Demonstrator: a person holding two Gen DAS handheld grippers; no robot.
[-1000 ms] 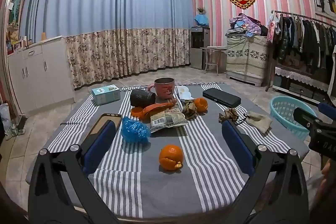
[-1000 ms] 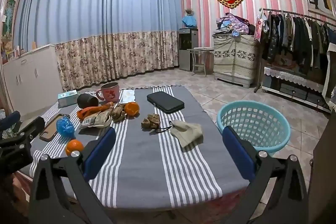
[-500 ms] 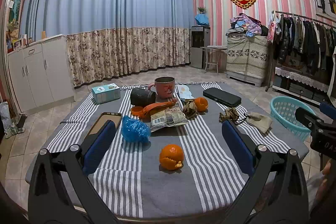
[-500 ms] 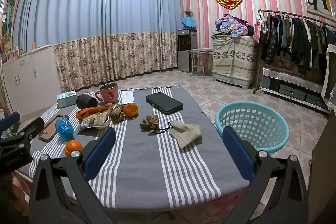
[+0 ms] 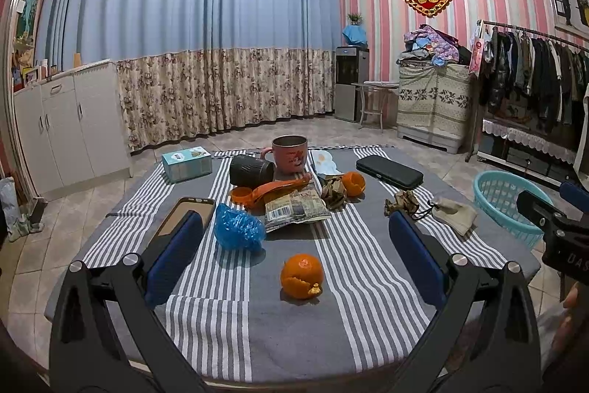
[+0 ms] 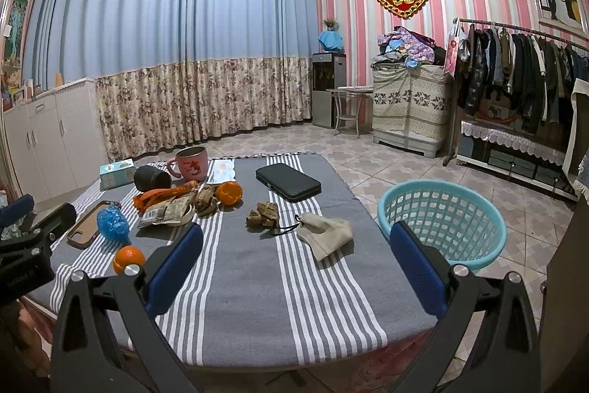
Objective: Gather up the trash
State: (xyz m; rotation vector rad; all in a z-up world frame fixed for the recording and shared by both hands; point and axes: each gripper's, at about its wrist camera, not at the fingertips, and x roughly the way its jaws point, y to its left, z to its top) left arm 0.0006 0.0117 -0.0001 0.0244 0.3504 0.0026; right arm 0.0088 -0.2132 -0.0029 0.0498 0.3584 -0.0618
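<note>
A striped cloth covers the table point(image 5: 331, 330). On it lie an orange peel point(image 5: 302, 276), a crumpled blue plastic bag point(image 5: 238, 227), a snack wrapper point(image 5: 296, 207), an orange wrapper point(image 5: 279, 188), brown crumpled scraps point(image 5: 401, 200) and a second orange peel point(image 5: 353, 183). A light blue basket point(image 6: 441, 216) stands on the floor right of the table. My left gripper point(image 5: 294, 238) is open and empty above the near table edge, the peel between its fingers. My right gripper point(image 6: 294, 245) is open and empty over the table's near right part.
A phone point(image 5: 187, 216), a tissue box point(image 5: 187, 164), a pink mug point(image 5: 290, 153), a black cylinder point(image 5: 252, 170), a black case point(image 5: 389, 166) and a beige pouch point(image 5: 454, 214) also lie on the table. A clothes rack point(image 6: 522, 69) stands at the right wall.
Both grippers have drifted only slightly; the view has barely shifted. Nothing on the table has moved.
</note>
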